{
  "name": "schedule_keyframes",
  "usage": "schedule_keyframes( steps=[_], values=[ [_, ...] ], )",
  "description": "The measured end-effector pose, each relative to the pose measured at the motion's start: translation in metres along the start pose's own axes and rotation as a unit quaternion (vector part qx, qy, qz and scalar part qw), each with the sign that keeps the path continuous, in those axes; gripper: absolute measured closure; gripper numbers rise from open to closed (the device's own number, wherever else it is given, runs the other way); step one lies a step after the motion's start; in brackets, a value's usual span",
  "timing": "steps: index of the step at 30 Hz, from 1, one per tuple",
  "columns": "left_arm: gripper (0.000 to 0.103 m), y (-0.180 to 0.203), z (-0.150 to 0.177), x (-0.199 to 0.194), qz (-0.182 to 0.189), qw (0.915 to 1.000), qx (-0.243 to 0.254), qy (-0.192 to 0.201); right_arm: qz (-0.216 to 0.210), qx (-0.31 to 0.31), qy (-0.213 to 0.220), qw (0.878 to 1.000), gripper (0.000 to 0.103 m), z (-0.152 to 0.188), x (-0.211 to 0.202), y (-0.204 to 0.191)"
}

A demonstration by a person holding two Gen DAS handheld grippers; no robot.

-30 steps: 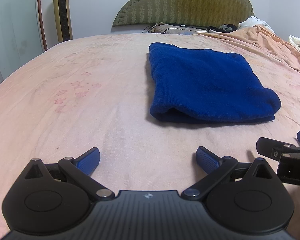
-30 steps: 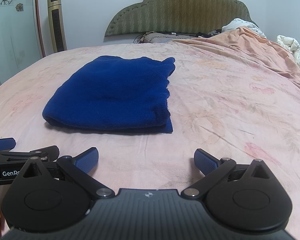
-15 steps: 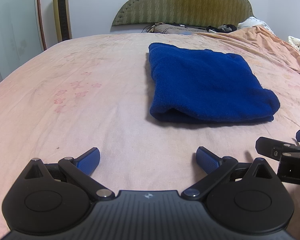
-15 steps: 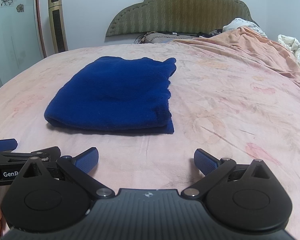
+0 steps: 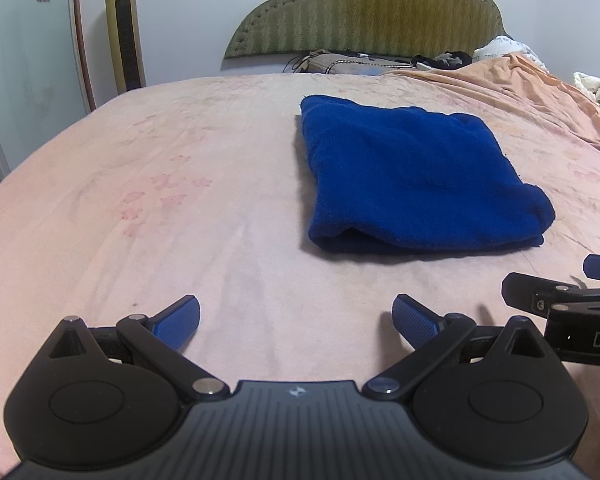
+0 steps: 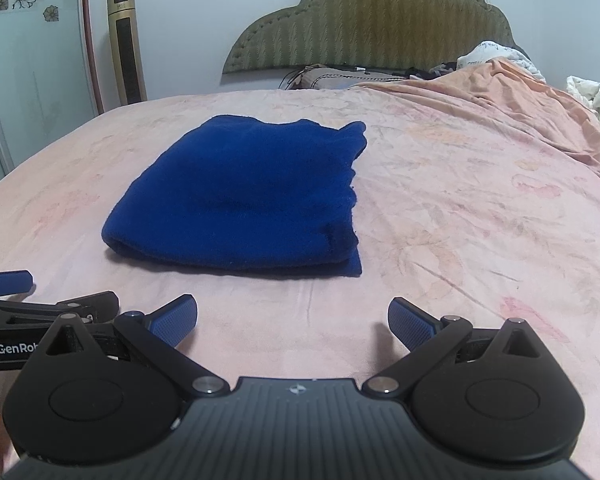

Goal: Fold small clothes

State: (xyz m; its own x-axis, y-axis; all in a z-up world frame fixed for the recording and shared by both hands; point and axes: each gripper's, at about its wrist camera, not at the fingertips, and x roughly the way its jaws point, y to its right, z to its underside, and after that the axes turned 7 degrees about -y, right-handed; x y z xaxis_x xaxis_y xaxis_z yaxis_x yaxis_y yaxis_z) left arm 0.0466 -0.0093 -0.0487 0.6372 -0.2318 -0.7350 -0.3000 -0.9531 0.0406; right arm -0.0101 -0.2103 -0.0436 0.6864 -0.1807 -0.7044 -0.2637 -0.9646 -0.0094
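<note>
A dark blue fleece garment [image 5: 412,176] lies folded into a flat rectangle on the pink bedsheet [image 5: 160,208]; it also shows in the right wrist view [image 6: 244,196]. My left gripper [image 5: 296,320] is open and empty, low over the sheet, short of the garment's near edge and to its left. My right gripper [image 6: 292,320] is open and empty, short of the garment's near right corner. Each gripper shows at the edge of the other's view: the right one [image 5: 568,300] and the left one [image 6: 48,304].
A green padded headboard [image 5: 364,12] and pillows stand at the far end. A rumpled orange blanket [image 6: 500,96] lies at the back right. A gold tower fan [image 5: 124,32] stands by the wall at the left.
Both grippers have drawn back a little from the folded garment. The garment has not moved and both grippers stay open.
</note>
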Motion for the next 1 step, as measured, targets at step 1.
schedule_keyframes(
  steps=[1],
  values=[
    [0.0,-0.0017,-0.0009,-0.0014,-0.001,1.0,0.001,0.002,-0.002,-0.001,0.0,1.0,0.0,-0.0004,-0.0002,0.0009]
  ],
)
